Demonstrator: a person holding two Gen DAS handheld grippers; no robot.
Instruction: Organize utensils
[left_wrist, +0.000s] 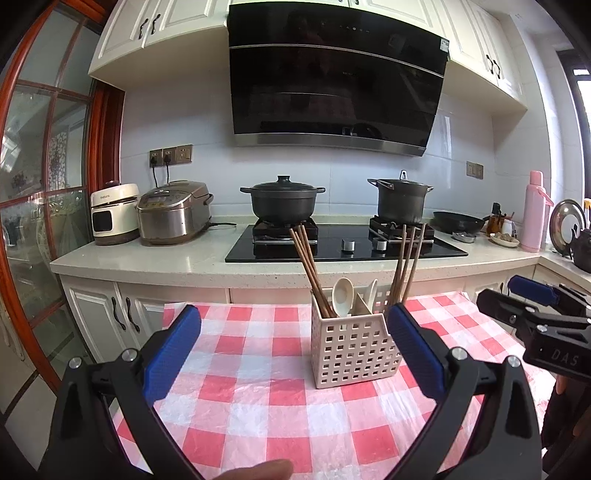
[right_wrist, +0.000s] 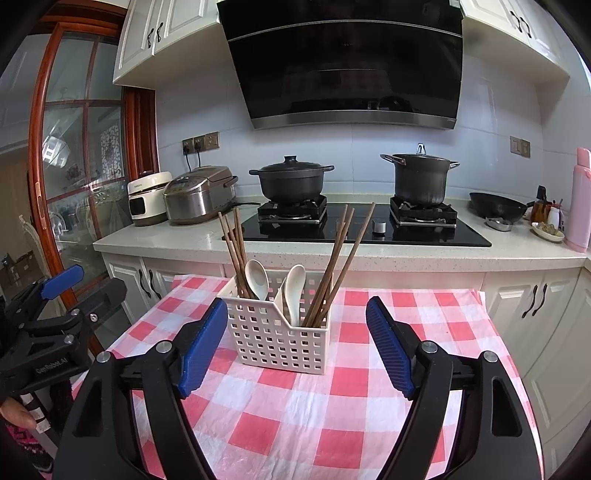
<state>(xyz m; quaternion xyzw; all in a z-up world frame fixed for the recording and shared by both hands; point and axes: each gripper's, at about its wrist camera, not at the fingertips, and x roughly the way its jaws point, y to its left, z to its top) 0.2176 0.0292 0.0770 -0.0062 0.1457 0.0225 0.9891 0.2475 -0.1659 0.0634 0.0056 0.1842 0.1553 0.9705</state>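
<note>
Squarely ahead of both pairs of jaws stands the utensil caddy (right_wrist: 279, 334), a cream plastic box whose walls are pierced with a grid of small square holes. It rests upright on a table (right_wrist: 424, 321) covered by a crinkled, slightly glossy cloth in red, pink and white checks.

Inside the caddy, one bundle of thin brown wooden chopsticks (right_wrist: 234, 254) leans out toward the left, and a second bundle (right_wrist: 341, 266) fans out on the right. Between them sit two glazed white ceramic spoons (right_wrist: 257, 282) with rounded bowls turned upward.

The right gripper (right_wrist: 297, 350) has its jaws spread wide, nothing between them, the ribbed blue rubber pads (right_wrist: 388, 350) set on matte black arms with round silver bolts. The caddy lies just beyond the gap, nearer the left-hand pad.

The left gripper (left_wrist: 293, 356) is likewise spread wide and empty; in its view the caddy (left_wrist: 354, 350) stands beyond the gap, close to the right-hand pad, apart from it as far as can be told.

Farther beyond the jaws runs a speckled pale stone counter (right_wrist: 177, 242) with a glossy black glass hob (right_wrist: 354, 230), a lidded black pot (right_wrist: 291, 181) and a taller grey metal pot (right_wrist: 419, 179).
</note>
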